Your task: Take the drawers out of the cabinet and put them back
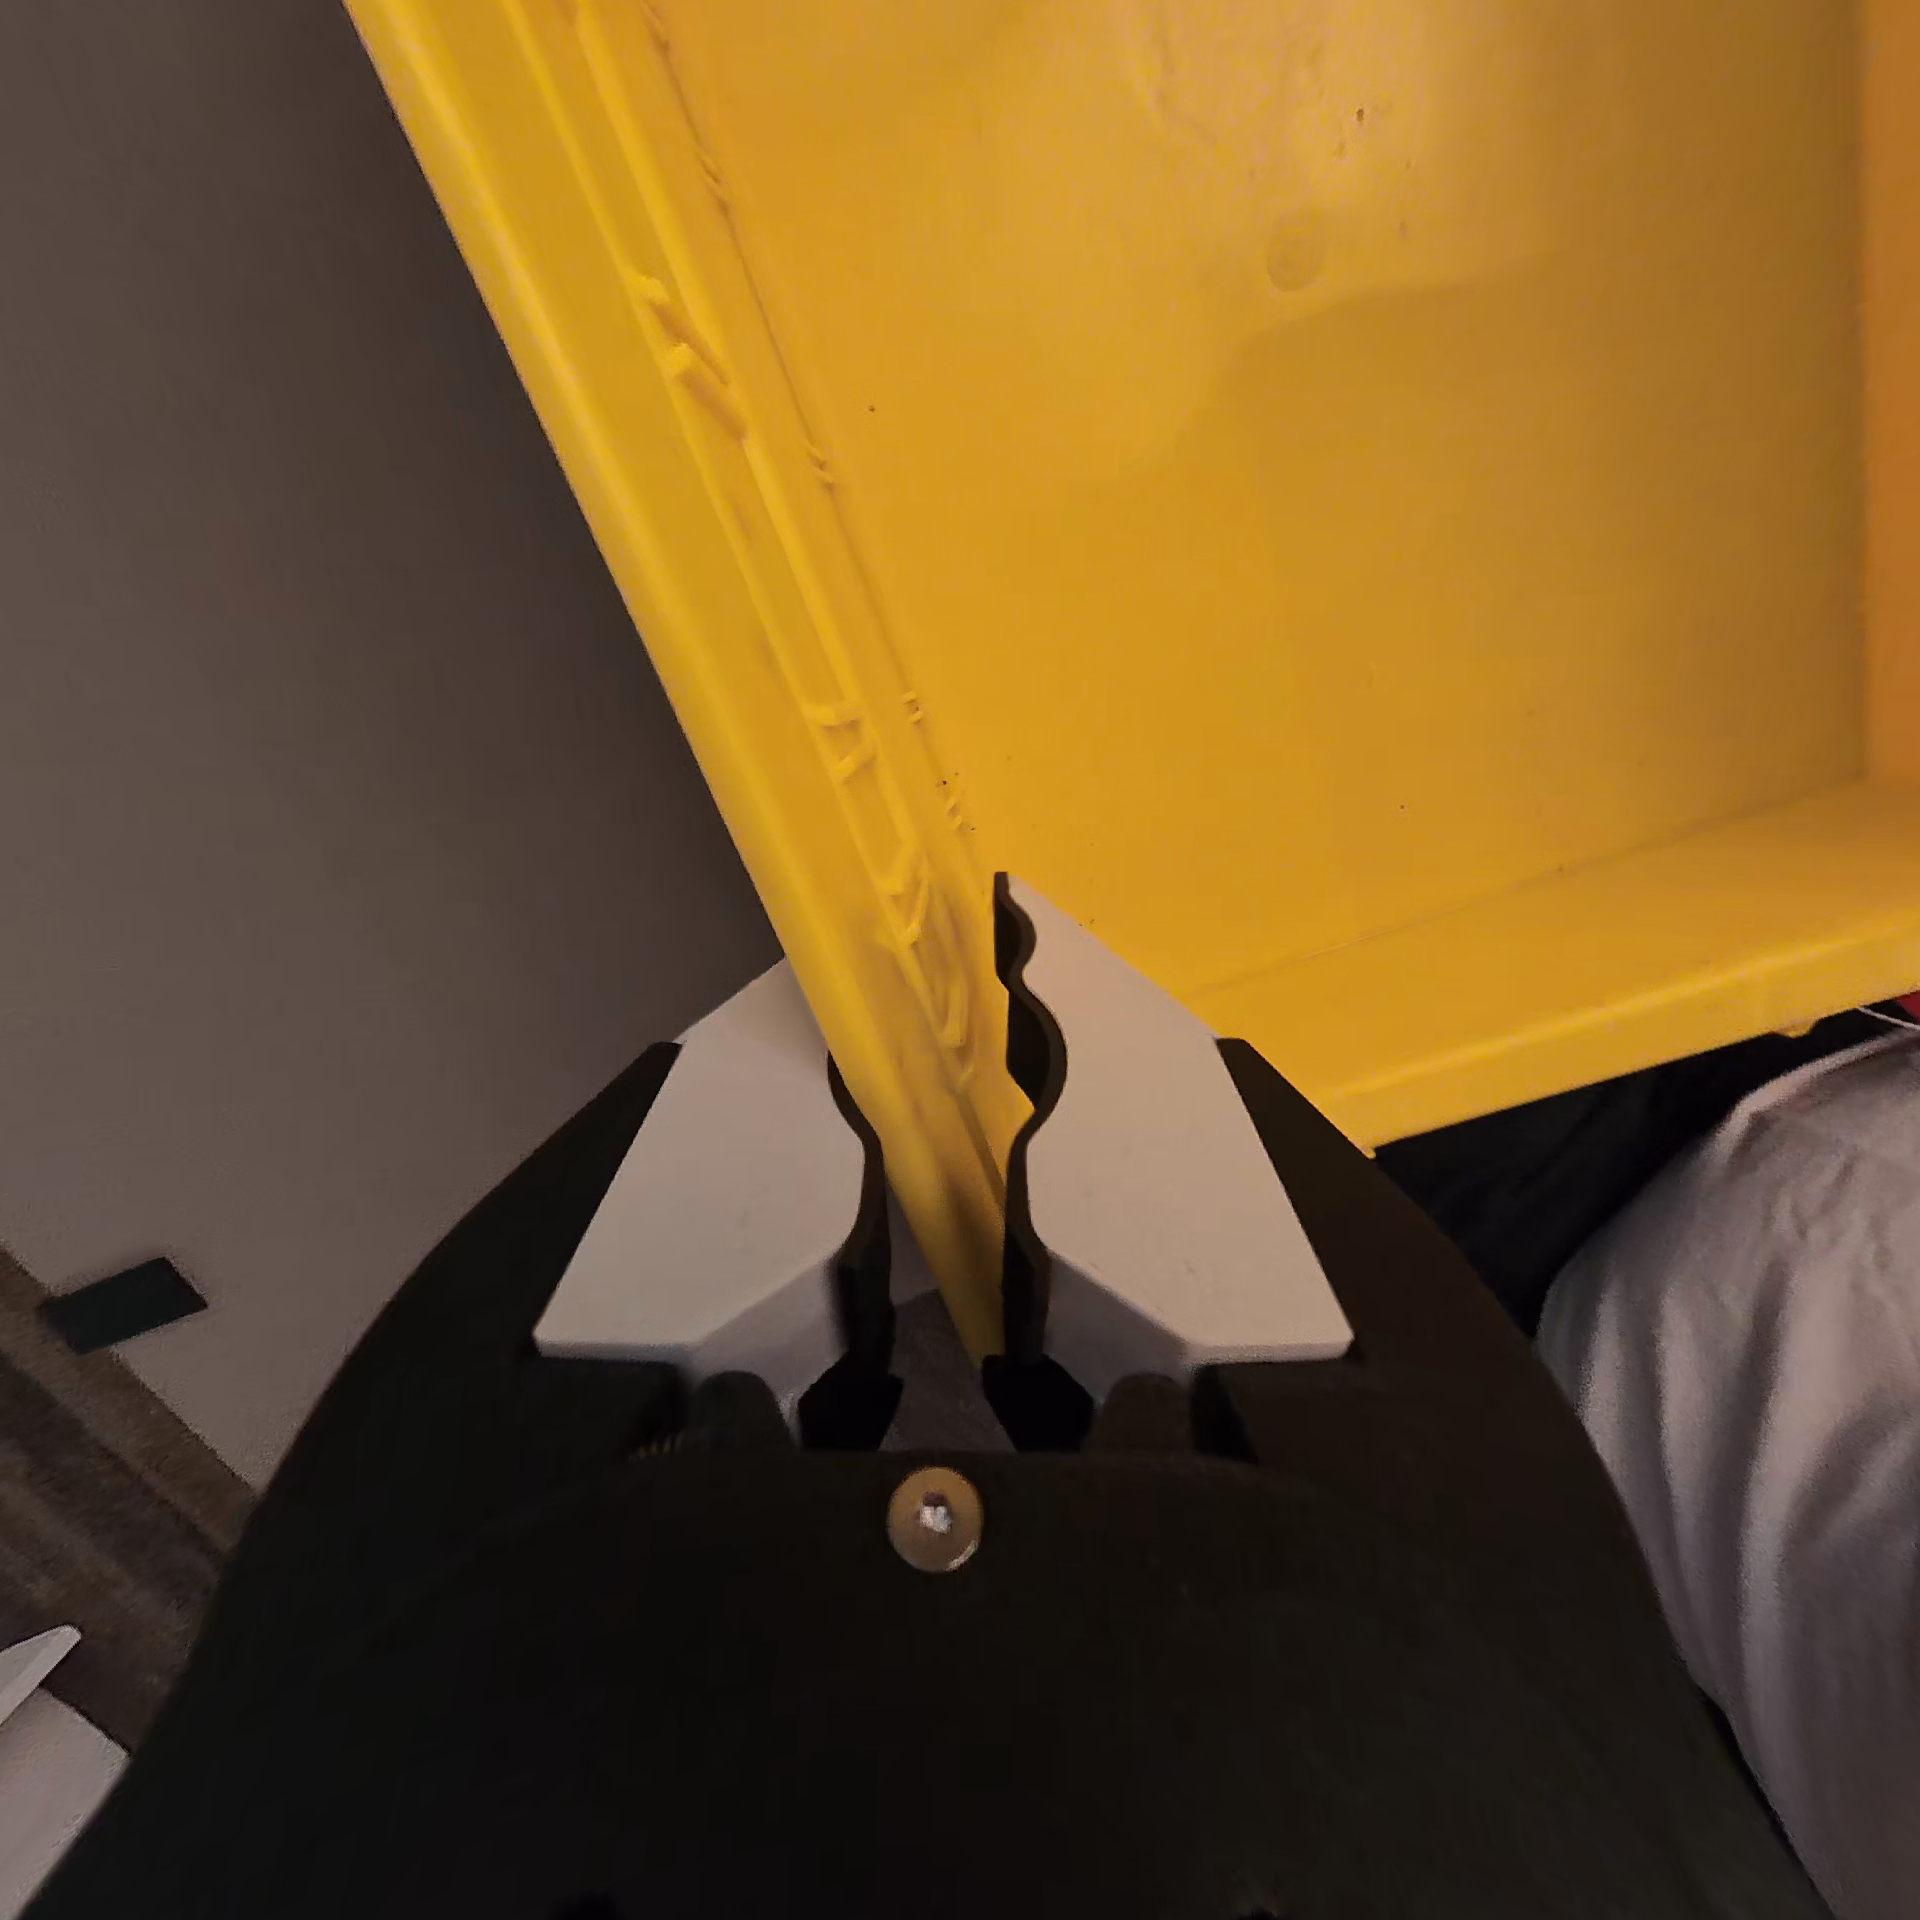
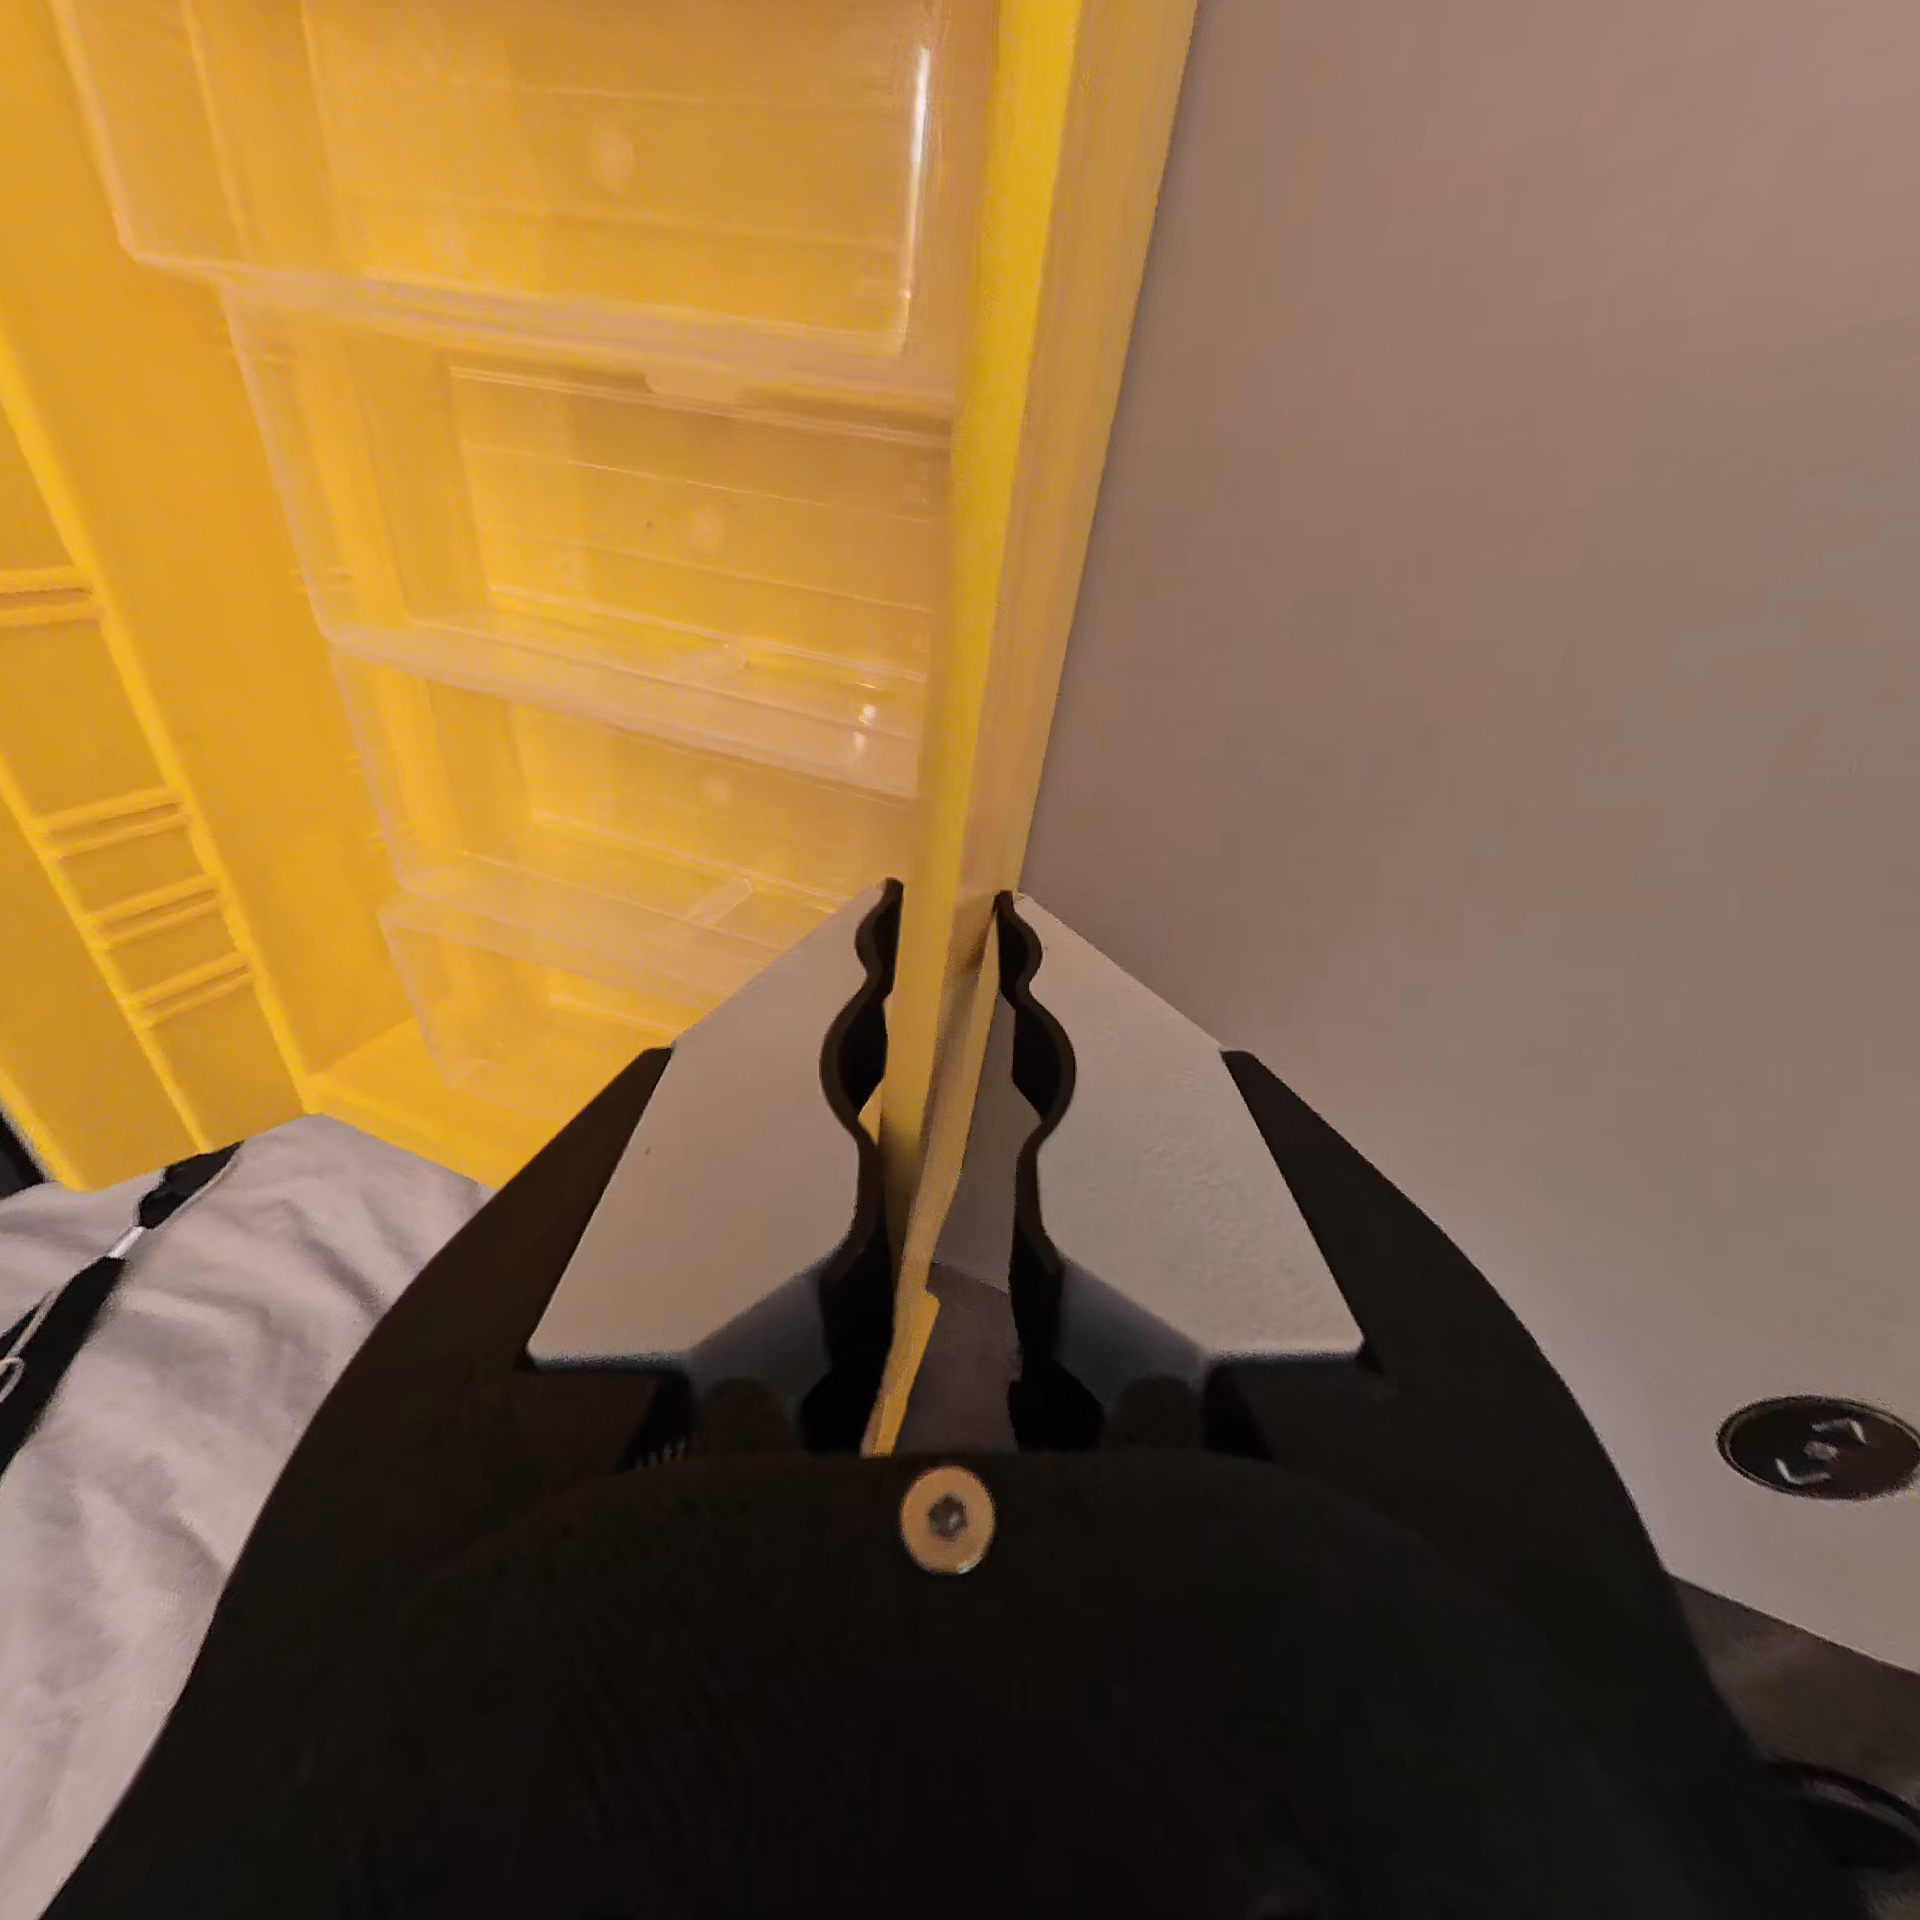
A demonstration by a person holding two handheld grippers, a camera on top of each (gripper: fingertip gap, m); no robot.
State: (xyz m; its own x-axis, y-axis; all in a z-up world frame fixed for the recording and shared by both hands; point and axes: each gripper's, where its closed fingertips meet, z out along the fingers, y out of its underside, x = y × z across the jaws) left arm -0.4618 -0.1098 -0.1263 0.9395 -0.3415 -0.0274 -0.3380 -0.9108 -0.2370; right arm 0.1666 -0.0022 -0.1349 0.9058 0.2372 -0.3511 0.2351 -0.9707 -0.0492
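Observation:
A yellow plastic cabinet [image 1: 1299, 520] is held up close between both grippers. My left gripper [image 1: 935, 935] is shut on the cabinet's left side wall; that view shows the cabinet's plain yellow back or inside panel. My right gripper [image 2: 940, 914] is shut on the cabinet's right side wall [image 2: 997, 727]. In the right wrist view several clear plastic drawers [image 2: 675, 540] sit stacked in the right column of slots. The slots [image 2: 104, 831] of the column to their left stand open, with bare yellow rails.
A white tabletop [image 2: 1507, 623] lies beyond the cabinet, with a round dark grommet [image 2: 1816, 1460] at its near right edge. Grey cloth of a person's clothing [image 1: 1766, 1403] lies below the cabinet; it also shows in the right wrist view [image 2: 208, 1351]. Dark carpet [image 1: 83, 1475] lies at lower left. The tips of one gripper are about 65 centimetres away from the tips of the other.

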